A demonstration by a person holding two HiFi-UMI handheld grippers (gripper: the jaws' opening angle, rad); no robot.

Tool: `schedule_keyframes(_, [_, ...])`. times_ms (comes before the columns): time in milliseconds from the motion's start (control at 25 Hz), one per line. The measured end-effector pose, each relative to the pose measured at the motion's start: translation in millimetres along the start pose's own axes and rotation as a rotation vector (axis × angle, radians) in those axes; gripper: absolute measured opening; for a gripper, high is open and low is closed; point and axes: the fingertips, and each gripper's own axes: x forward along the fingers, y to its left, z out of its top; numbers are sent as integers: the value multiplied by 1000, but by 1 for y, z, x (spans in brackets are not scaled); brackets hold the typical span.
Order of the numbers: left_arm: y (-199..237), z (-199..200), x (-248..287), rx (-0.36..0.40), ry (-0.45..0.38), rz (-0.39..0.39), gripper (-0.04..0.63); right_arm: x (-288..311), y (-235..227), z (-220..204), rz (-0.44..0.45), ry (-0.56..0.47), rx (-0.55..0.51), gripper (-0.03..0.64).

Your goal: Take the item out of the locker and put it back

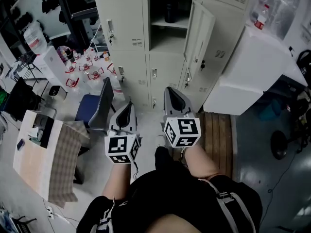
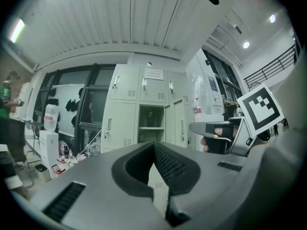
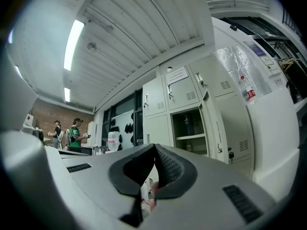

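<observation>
Locker: the open locker (image 1: 167, 39) is ahead of both your hand-held grippers and higher up, well apart from them.
Right hand-held gripper (image 1: 171, 91): jaws pinched together, holding nothing. I think it is the nearer one.
Left hand-held gripper (image 1: 128, 106): closed too, holding nothing.
Bottle: the dark bottle (image 1: 169, 12) stands upright on the shelf inside, up ahead of your right hand-held gripper.

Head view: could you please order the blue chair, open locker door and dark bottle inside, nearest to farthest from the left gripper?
1. Blue chair, just left of the left gripper.
2. Open locker door, ahead and right.
3. Dark bottle, back on the locker shelf.
</observation>
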Motion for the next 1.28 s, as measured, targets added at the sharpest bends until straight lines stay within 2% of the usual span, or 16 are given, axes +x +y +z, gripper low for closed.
schedule_keyframes(440, [51, 10, 160, 24, -20, -39, 11, 147, -67, 3, -51, -40, -33, 14])
schedule_keyframes(720, [70, 41, 281, 56, -44, -72, 12, 249, -129, 16, -76, -47, -20, 14])
schedule_keyframes(880, [80, 47, 338, 57, -47, -76, 12, 298, -158, 14, -81, -42, -17, 14])
schedule_keyframes(1280, [91, 44, 422, 30, -31, -102, 11, 365, -199, 17, -96, -36, -26, 14])
